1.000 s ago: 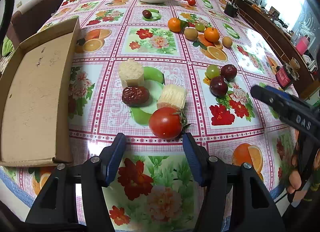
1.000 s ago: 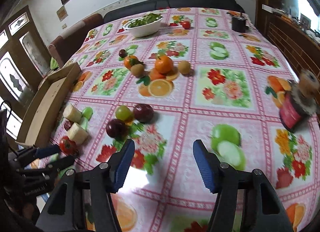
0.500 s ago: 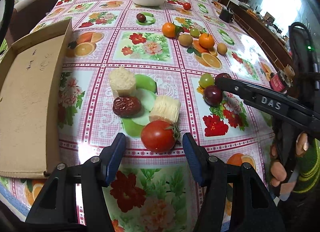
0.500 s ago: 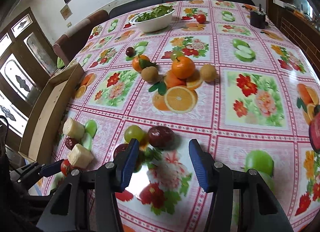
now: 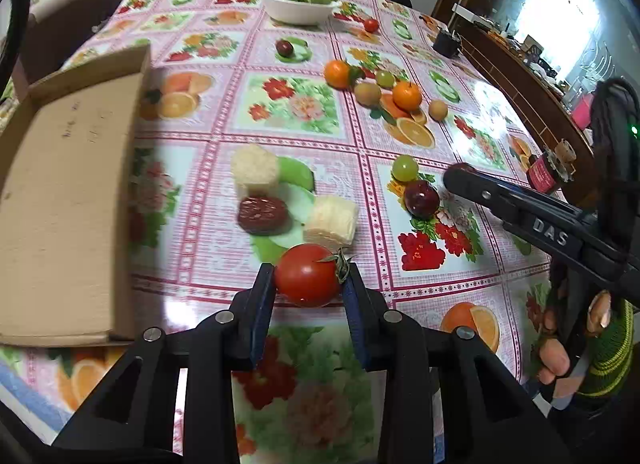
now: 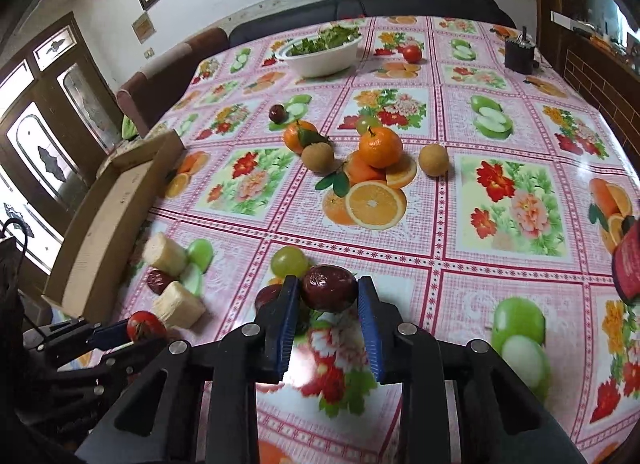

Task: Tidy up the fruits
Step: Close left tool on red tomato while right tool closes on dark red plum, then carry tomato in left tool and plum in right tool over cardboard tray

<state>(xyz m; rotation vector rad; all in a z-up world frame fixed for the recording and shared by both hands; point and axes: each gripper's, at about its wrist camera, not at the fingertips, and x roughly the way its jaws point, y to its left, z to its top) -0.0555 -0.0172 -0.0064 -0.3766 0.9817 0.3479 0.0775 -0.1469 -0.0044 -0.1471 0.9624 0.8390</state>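
Note:
A red tomato [image 5: 306, 280] lies on the flowered tablecloth near the front edge. My left gripper [image 5: 308, 285] has its jaws closing on it, and both blue pads touch its sides. In the right wrist view a dark red plum [image 6: 328, 288] sits between the closing jaws of my right gripper [image 6: 328, 293], pads against it. A second dark plum [image 6: 267, 296] is half hidden behind the left finger, and a green grape [image 6: 289, 260] lies just beyond. An open cardboard box [image 5: 60, 192] stands at the table's left edge.
Two pale cut blocks [image 5: 254, 168] [image 5: 332, 220] and a brown date [image 5: 262, 214] lie beyond the tomato. Farther back lie oranges [image 6: 379, 146], small brown fruits and a white bowl of greens [image 6: 324, 52]. A red jar [image 6: 628, 260] stands at the right edge.
The left jaws have come in from wide open onto the tomato. The right gripper has moved forward to the plums and narrowed around the dark red one.

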